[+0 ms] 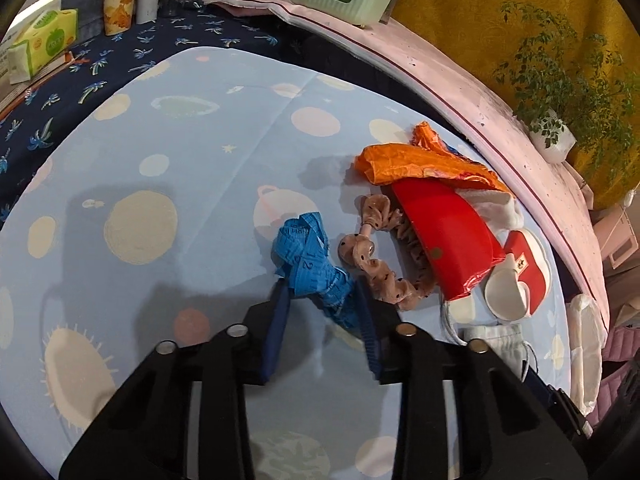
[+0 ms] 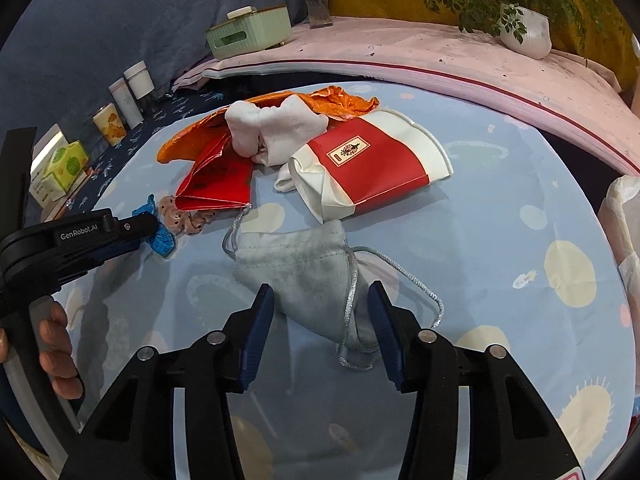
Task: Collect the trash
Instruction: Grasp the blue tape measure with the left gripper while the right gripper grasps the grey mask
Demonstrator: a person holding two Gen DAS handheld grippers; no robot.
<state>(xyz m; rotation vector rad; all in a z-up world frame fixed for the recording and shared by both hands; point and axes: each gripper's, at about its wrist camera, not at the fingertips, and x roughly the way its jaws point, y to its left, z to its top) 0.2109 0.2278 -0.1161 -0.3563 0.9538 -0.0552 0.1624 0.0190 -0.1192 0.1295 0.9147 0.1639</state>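
Observation:
A bunched blue measuring tape (image 1: 310, 264) lies on the light-blue planet-print cloth (image 1: 160, 168); my left gripper (image 1: 320, 294) is open with its fingers on either side of the tape's near end. Beside the tape lie a brown dotted scrunchie (image 1: 376, 256), a red paper piece (image 1: 448, 232), an orange wrapper (image 1: 416, 160) and a crushed red-and-white paper cup (image 1: 520, 276). My right gripper (image 2: 320, 300) is open, straddling a grey drawstring pouch (image 2: 304, 264). The cup (image 2: 372, 164), white cloth (image 2: 276, 128) and red paper (image 2: 220, 180) lie beyond it. The left gripper (image 2: 132, 228) shows at the left.
A green tissue box (image 2: 248, 32) and a potted plant (image 2: 524, 28) sit on the pink ledge (image 2: 440, 56) behind. Bottles and a cup (image 2: 124, 100) and a tissue pack (image 2: 60, 168) stand on the dark-blue cloth at left. A white bag (image 2: 624, 216) is at the right edge.

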